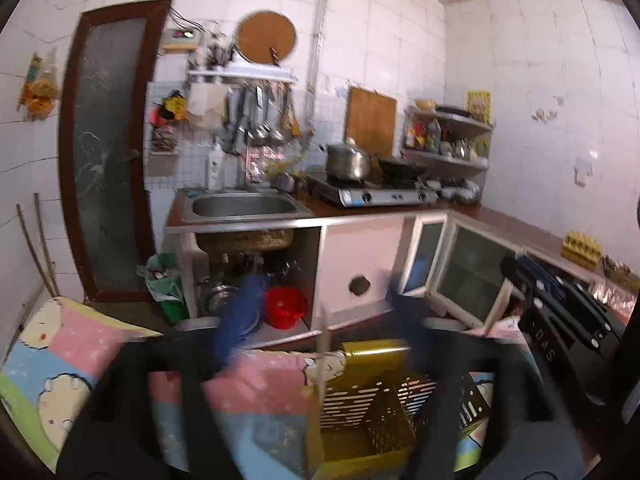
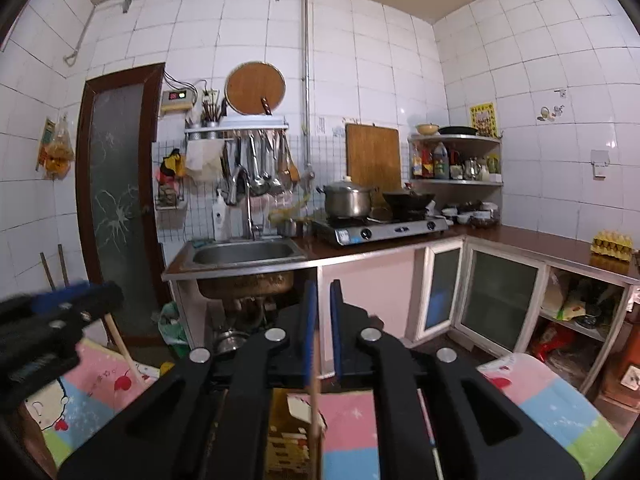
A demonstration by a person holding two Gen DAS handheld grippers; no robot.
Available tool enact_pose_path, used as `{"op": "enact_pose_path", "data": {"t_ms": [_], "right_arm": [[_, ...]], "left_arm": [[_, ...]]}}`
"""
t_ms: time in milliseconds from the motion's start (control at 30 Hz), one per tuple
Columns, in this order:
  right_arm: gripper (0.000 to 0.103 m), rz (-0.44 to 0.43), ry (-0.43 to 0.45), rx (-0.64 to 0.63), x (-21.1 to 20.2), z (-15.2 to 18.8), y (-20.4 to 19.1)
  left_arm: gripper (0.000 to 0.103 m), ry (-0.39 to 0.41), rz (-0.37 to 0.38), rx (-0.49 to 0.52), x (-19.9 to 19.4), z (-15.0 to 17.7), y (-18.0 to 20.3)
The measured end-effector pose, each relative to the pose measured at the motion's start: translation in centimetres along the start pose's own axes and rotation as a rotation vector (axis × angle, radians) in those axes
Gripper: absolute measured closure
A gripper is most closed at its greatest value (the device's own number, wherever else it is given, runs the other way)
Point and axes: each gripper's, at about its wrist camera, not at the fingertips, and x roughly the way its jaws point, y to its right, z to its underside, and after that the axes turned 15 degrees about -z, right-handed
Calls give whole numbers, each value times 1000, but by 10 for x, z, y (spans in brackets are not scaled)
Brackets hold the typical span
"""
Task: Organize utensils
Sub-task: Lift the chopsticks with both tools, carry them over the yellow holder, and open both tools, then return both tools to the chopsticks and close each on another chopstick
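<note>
Landmark is the gold perforated utensil holder (image 1: 360, 412), lying on its side on the surface (image 1: 260, 396), which is covered in a pink, blue and green cartoon print.

Left claw (image 1: 320, 320) is open wide, with blurred blue fingers (image 1: 236, 320) either side just above the holder. A thin wooden stick (image 1: 322, 344) stands between them at the holder's left edge, and neither pad touches it.

Right claw (image 2: 323, 328) is over the holder (image 2: 288, 436) in its own view. Its jaws are only slightly parted and I see a clear gap between the pads. A second wooden stick (image 2: 316, 404) runs down along the inner side of its left finger (image 2: 310, 328) toward the holder, so I call it not gripped.

From the left wrist view the right claw (image 1: 516, 272) sits right of the holder, with that stick (image 1: 496, 308) slanting below it. White letters "DAS" are readable on its black body.

From the right wrist view the left claw (image 2: 80, 300) is left of the holder.

The holder's side shows cutout letters, maybe "BI.", but I can't tell for sure. Behind the holder the stove (image 2: 380, 230) knob labels and the yellow wall poster (image 2: 483, 119) are too small to read.
</note>
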Motion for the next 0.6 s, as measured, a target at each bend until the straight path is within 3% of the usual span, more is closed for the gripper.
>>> {"op": "enact_pose_path", "data": {"t_ms": [33,67,333,600], "right_arm": [[52,11,-3,10,-10,-3,1],[47,22,-7,14,-20,-5,2],[43,79,-135,38,-91,13,0],[42,125,-362,120,-122,101,-1]], "left_arm": [[9,15,-12,-6,-11,-3,-7],[9,24,-18,0,-22,-6,-13],[5,-41,-50,49,-75,16,-55],[5,-222,-51,91,-79,85,-81]]}}
